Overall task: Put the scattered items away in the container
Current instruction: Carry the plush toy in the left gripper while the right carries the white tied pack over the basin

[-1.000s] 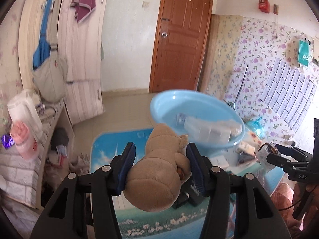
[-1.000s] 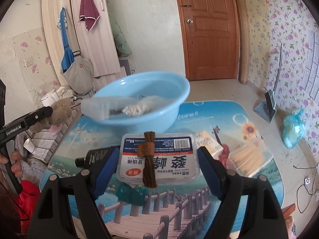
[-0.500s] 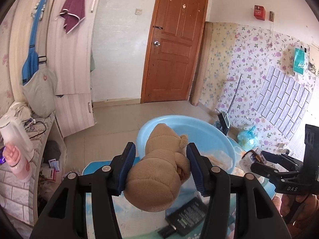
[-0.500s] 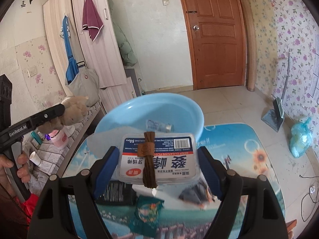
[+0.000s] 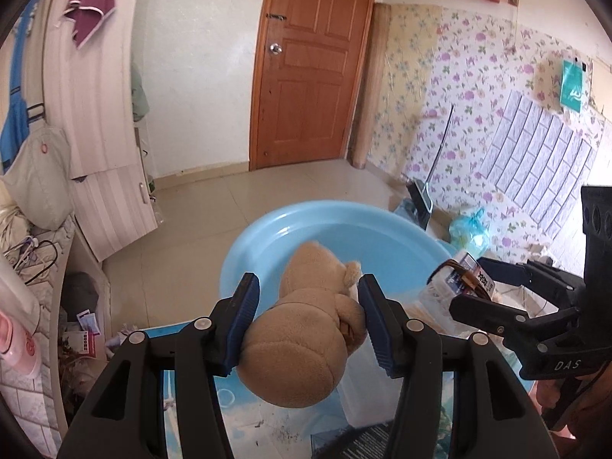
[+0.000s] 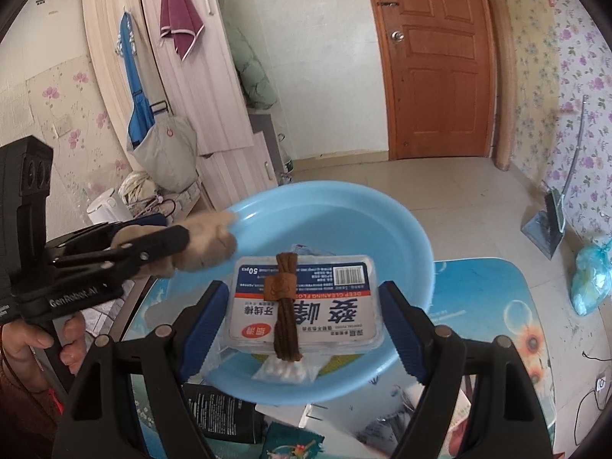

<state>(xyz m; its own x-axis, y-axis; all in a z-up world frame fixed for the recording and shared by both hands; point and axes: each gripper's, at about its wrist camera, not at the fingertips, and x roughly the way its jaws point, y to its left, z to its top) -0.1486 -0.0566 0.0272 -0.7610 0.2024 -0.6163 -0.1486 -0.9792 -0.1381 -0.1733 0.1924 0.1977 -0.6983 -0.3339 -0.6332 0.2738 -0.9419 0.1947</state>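
Observation:
My left gripper (image 5: 308, 290) is shut on a tan plush bear (image 5: 302, 344), held above the near rim of the light blue basin (image 5: 344, 222). My right gripper (image 6: 302, 298) is shut on a clear floss-pick box (image 6: 336, 306) with a brown cord bundle (image 6: 285, 306) lying across its lid, over the basin's (image 6: 382, 222) inside. In the right wrist view the left gripper (image 6: 183, 241) and the bear (image 6: 210, 244) reach over the basin's left rim. In the left wrist view the right gripper (image 5: 470, 283) and the box (image 5: 455, 279) are at the right.
A bag of cotton swabs (image 6: 285, 371) lies inside the basin. A black packet (image 6: 222, 413) and a green pouch (image 6: 290, 443) lie on the picture-printed table (image 6: 497, 306) in front of it. A hand (image 6: 30, 340) holds the left gripper. A dustpan (image 6: 547, 225) and a blue bag (image 6: 589, 279) are on the floor.
Both grippers have moved forward over the basin with their loads still held. The left gripper with the bear has come close beside the right gripper.

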